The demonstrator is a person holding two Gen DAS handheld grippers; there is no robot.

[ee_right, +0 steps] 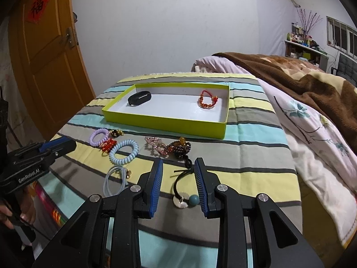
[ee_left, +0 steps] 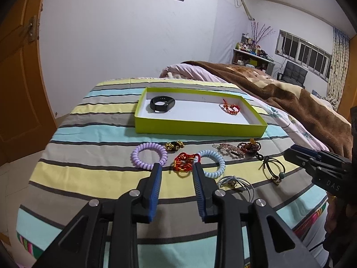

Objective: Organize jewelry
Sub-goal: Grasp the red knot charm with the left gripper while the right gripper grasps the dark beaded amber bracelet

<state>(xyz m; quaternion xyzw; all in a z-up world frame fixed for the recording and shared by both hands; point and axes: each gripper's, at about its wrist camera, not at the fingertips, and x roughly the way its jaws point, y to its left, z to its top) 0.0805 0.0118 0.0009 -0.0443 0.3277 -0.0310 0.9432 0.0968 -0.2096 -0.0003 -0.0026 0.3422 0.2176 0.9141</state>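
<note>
A lime-green tray (ee_left: 200, 129) (ee_right: 165, 122) on the striped bedspread holds a black band (ee_left: 161, 103) (ee_right: 139, 98) and a red beaded bracelet (ee_left: 231, 109) (ee_right: 207, 101). In front of it lie a purple coil tie (ee_left: 148, 155), a red-gold knot bracelet (ee_left: 184, 162), a blue coil tie (ee_left: 212, 163) (ee_right: 123, 151), a pink clip (ee_left: 232, 149), a dark bead bracelet (ee_left: 248, 147) (ee_right: 179, 148) and a black cord tie (ee_right: 185, 189). My left gripper (ee_left: 177, 167) is open, fingers either side of the red-gold bracelet. My right gripper (ee_right: 178, 163) is open above the black cord tie.
A gold charm (ee_left: 174, 145) and a grey elastic tie (ee_left: 236, 184) (ee_right: 116, 178) also lie on the bedspread. A brown blanket (ee_left: 290, 93) and pink quilt (ee_right: 312, 134) cover the bed to the right. A wooden door (ee_right: 44, 55) stands at the left.
</note>
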